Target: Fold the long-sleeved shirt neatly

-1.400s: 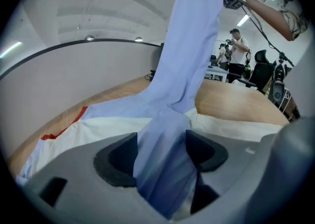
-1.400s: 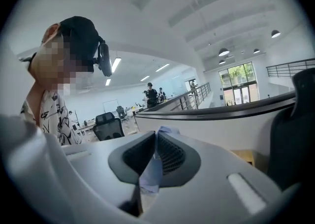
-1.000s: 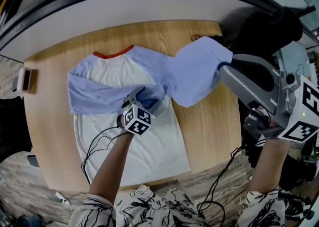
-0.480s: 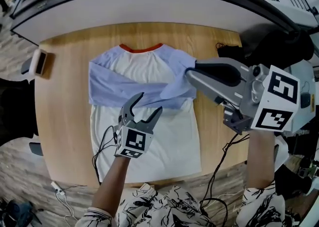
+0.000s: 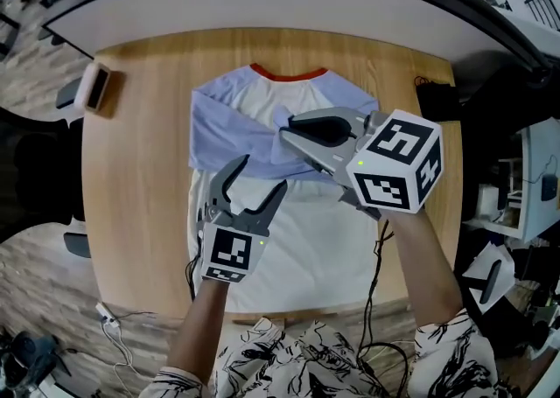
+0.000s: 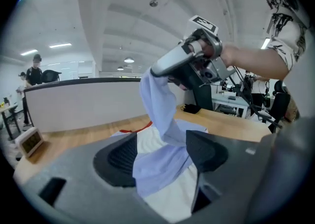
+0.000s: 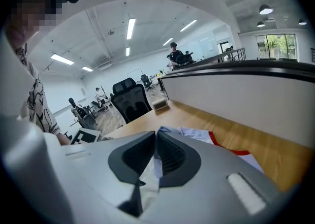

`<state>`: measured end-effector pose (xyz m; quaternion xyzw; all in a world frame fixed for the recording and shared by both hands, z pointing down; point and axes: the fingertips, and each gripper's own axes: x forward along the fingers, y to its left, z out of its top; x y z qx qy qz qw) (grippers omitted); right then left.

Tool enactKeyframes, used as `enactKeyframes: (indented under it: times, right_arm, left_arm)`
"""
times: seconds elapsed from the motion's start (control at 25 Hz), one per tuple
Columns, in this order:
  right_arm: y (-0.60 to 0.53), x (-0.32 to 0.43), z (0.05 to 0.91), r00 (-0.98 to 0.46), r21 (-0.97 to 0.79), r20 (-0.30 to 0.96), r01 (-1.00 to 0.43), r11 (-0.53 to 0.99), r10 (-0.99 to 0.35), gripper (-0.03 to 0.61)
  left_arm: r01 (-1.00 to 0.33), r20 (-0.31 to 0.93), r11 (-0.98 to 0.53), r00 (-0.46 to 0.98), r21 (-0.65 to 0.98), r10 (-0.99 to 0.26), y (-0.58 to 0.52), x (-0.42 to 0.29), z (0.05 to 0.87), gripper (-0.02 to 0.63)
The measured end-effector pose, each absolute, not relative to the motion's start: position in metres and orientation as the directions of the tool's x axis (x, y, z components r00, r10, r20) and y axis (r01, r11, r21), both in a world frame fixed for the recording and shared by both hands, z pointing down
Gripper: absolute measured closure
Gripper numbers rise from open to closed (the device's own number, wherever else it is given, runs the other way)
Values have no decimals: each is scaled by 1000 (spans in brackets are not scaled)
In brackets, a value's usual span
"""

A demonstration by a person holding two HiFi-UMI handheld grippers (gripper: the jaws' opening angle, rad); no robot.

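Observation:
The long-sleeved shirt (image 5: 289, 239), white in the body with pale blue sleeves and a red collar (image 5: 284, 75), lies flat on the wooden table (image 5: 140, 195). Its left sleeve (image 5: 219, 138) is folded across the chest. My right gripper (image 5: 282, 136) is shut on the cuff of the other sleeve (image 6: 157, 105) and holds it above the chest, the cloth hanging down. In the right gripper view a strip of blue cloth (image 7: 157, 166) is pinched between the shut jaws. My left gripper (image 5: 261, 173) hovers open over the shirt's middle, holding nothing.
A small boxy device (image 5: 94, 88) sits at the table's far left corner. A black object (image 5: 435, 99) lies at the right edge. Cables (image 5: 114, 322) trail off the near edge. A white curved counter (image 5: 262, 3) runs behind the table.
My right gripper has carried the sleeve from the right side leftward and down over the chest. My left gripper has left the folded left sleeve and risen back toward me, open.

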<state>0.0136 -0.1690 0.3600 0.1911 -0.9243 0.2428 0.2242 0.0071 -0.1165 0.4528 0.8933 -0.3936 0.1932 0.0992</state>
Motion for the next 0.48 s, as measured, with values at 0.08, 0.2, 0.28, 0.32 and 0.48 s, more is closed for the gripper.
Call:
enactKeyframes:
  times: [0.08,0.2,0.28,0.32,0.48]
  right_arm:
    - [-170,-1,381,-820,-381,528,-462,801,-222,549]
    - [-170,-21,414,-805,-406,562,-470,784,-191,548]
    - [-170,-36,435,-789,-409,587,-482,775,-181,548]
    - [-171,-43,446,-779,-402,601,-489,774,-180,548]
    - [-171,-69,486,-743,-349,640,-509,787,-196,548]
  left_arm:
    - [-750,436,-660,604,28,-667,-114,-7,456,293]
    - [-759,453,-651,585,15,-672,-110,-24,461,293]
    - [-769,457,-639,575,17,-679,-108,-37,463,292]
    - [-774,459,-632,569,19,-682,-108,-44,464,293]
    - [-788,474,-616,550,20,-688,-106,-66,469,293]
